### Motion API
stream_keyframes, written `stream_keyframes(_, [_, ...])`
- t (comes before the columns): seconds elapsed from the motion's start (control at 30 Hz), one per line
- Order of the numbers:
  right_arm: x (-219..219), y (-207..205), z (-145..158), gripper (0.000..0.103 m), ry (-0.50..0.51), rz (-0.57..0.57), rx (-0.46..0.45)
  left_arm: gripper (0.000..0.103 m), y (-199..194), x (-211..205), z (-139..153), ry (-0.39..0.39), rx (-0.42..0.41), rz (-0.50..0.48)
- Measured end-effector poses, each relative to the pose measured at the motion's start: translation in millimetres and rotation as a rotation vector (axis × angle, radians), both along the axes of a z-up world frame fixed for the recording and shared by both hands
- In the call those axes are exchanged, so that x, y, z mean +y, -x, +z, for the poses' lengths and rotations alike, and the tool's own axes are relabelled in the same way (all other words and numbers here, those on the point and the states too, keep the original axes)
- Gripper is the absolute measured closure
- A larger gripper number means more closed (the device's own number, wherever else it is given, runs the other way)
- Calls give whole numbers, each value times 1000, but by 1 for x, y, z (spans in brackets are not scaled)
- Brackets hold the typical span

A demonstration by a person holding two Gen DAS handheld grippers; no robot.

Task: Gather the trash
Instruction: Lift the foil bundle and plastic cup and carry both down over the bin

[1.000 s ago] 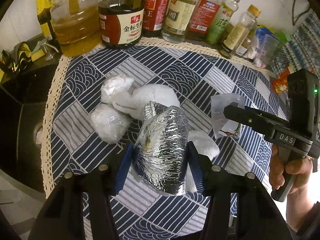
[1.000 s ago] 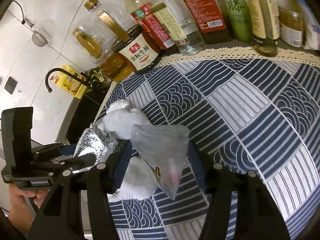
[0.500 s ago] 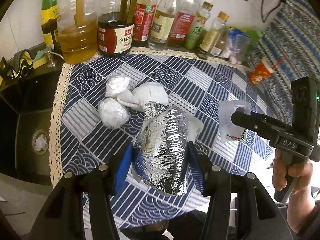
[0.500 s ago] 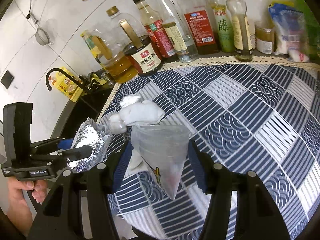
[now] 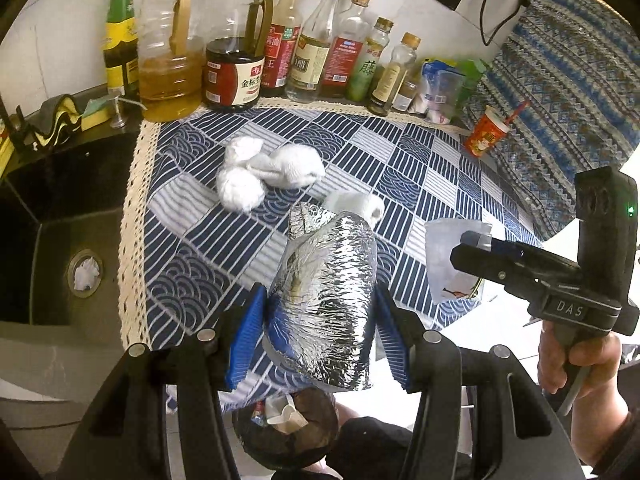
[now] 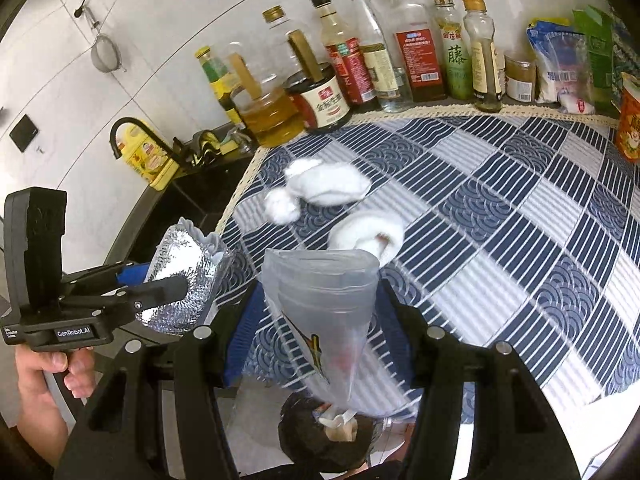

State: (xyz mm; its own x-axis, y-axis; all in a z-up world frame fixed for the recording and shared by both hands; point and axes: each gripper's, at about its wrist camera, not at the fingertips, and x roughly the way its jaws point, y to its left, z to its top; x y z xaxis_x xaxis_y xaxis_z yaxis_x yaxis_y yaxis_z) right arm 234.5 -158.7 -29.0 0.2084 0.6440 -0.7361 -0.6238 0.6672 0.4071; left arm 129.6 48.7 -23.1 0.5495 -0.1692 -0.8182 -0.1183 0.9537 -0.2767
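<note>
Two tools, both clamped: left tool on foil pouch, right tool on clear plastic bag, above tabletop edge; white wads lying farther in.

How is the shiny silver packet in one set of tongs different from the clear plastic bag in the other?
The foil packet is opaque, crinkled and bulging; the clear bag is see-through, smooth and tapers to a point at the bottom. The foil packet sits in the left tongs, the clear bag in the right tongs. Both are held up near the table's front edge, above a dark trash bin below.
</note>
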Motion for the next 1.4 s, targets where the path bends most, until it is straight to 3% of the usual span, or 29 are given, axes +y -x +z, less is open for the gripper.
stream_keyframes(0.6, [21,93,-25,45,31,32,37,51,85,7,-36,45,37,-9])
stream_keyframes(1.4, [25,124,-111,45,144,63,210,51,125,2,-123,157,202,39])
